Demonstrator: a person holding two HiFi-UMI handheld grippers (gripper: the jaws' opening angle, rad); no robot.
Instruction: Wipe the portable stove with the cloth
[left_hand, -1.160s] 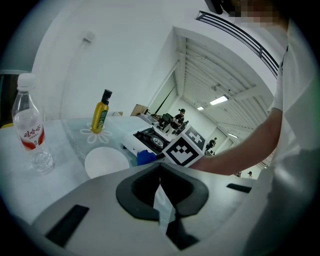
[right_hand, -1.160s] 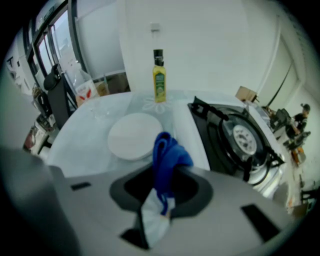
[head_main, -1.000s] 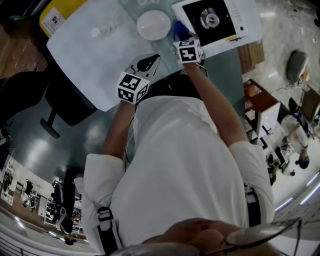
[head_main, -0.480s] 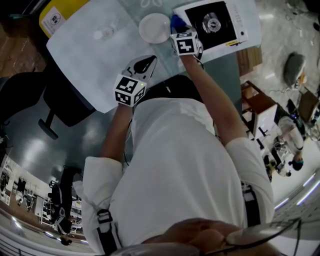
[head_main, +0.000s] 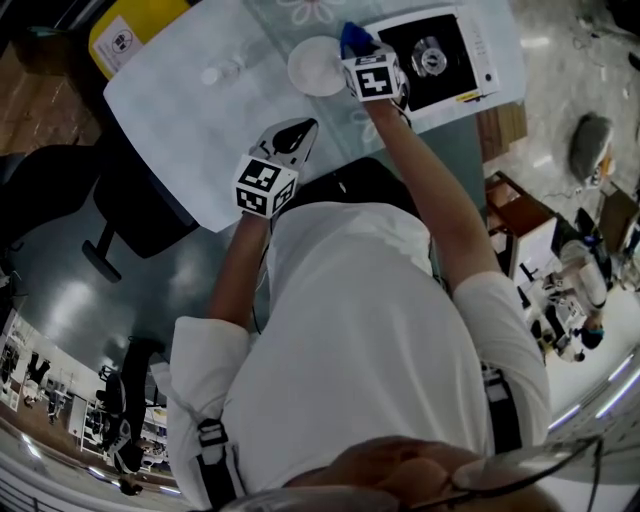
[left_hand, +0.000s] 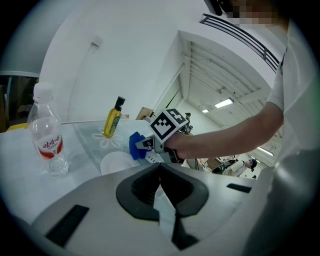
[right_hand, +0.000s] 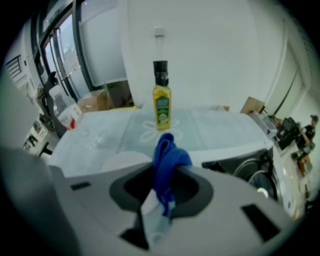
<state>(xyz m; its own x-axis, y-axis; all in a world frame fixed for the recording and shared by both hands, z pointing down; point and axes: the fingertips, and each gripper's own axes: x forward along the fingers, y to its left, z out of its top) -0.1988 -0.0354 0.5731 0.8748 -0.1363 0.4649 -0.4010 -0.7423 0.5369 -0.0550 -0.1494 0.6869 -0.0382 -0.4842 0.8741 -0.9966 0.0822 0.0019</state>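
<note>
- The cloth (right_hand: 165, 155) is judged soft, light and limp; a pinch on a bunched fold suffices.
- The right gripper (right_hand: 158, 200) pinches it between its 2 jaws, with the bunch standing above them.
- The portable stove (right_hand: 250, 172) lies just right of these jaws.
- The left gripper (left_hand: 161, 200) has its jaws pressed together and holds nothing.

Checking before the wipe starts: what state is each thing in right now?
Left tongs: shut, empty.
Right tongs: shut on the blue cloth.
Blue cloth: bunched, clamped in the right tongs.
Portable stove: burner bare, nothing on it.
White plate: empty.
Water bottle: upright, capped.
Yellow bottle: upright, capped.
</note>
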